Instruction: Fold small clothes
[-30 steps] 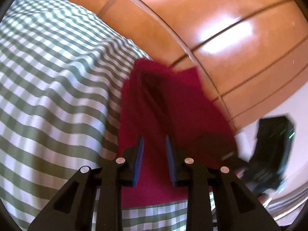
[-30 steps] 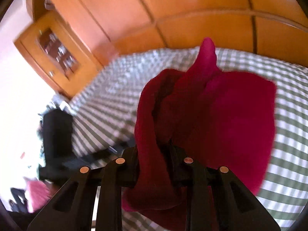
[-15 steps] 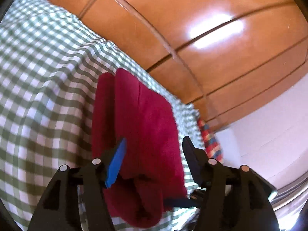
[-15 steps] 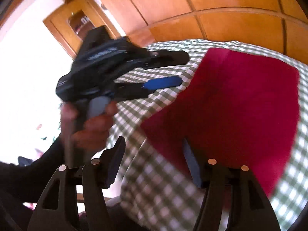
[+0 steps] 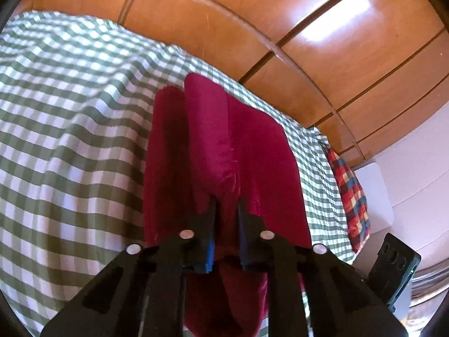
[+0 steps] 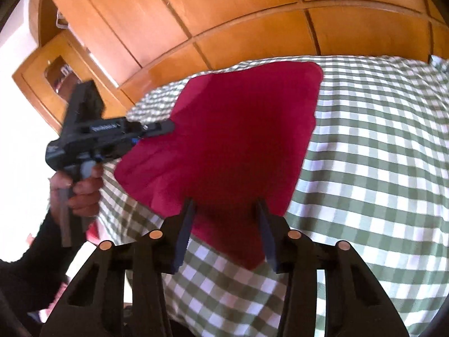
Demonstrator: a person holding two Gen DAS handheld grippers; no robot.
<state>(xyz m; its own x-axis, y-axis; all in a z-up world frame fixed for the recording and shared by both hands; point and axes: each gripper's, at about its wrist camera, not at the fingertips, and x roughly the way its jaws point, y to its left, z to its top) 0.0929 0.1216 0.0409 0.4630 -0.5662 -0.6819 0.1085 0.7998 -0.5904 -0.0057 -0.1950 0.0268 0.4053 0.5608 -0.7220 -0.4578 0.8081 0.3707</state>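
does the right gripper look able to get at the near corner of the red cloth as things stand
Probably yes: the right gripper sits right over the red cloth's near corner, jaws closing but apart, nothing between. The left gripper pinches the far side.

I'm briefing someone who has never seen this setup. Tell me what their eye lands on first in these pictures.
First, the dark red cloth lying on the green-and-white checked bedcover, in front of glossy wooden panelling. Next, the left gripper, its jaws closing with a fold of that cloth between them at the near edge. The right gripper hangs over the cloth's near corner, jaws closing, gripping nothing.
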